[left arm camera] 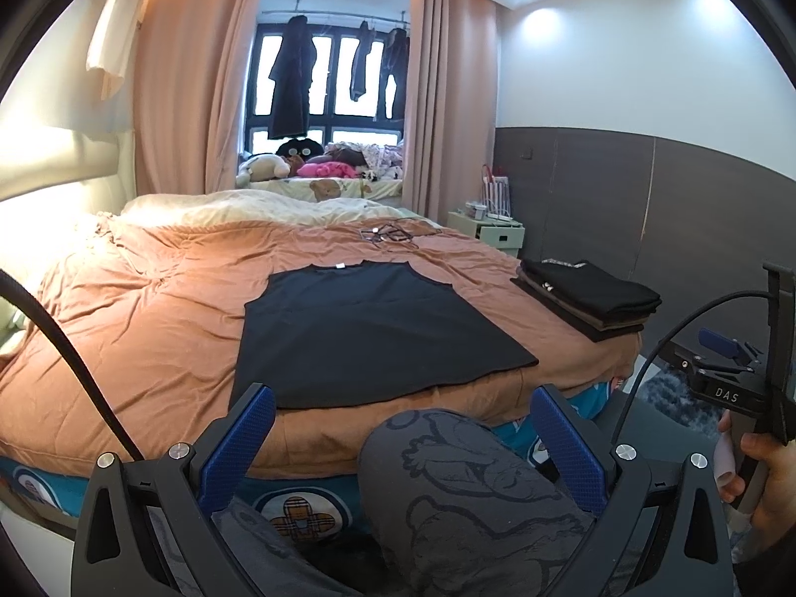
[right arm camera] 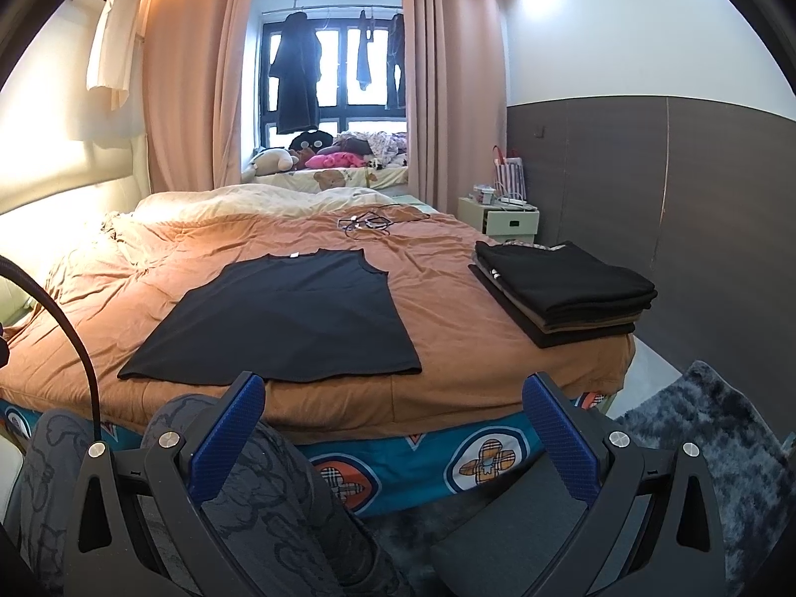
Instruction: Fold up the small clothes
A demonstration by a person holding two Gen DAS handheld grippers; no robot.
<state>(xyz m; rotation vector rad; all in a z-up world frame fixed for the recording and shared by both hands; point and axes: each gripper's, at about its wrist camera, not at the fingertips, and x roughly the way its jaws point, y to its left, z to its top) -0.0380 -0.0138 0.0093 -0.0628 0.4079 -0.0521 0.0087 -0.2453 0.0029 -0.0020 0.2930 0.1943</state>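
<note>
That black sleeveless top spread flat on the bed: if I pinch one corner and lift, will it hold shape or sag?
The black sleeveless top lies thin and flat against the orange duvet, so it will probably droop from one pinch. It looks light, likely an easy lift. The duvet is wrinkled and soft; pushing may bunch both rather than slide.

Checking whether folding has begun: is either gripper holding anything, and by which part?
Nothing is held. The left gripper and right gripper are both open, short of the bed; the black top lies flat, untouched.
</note>
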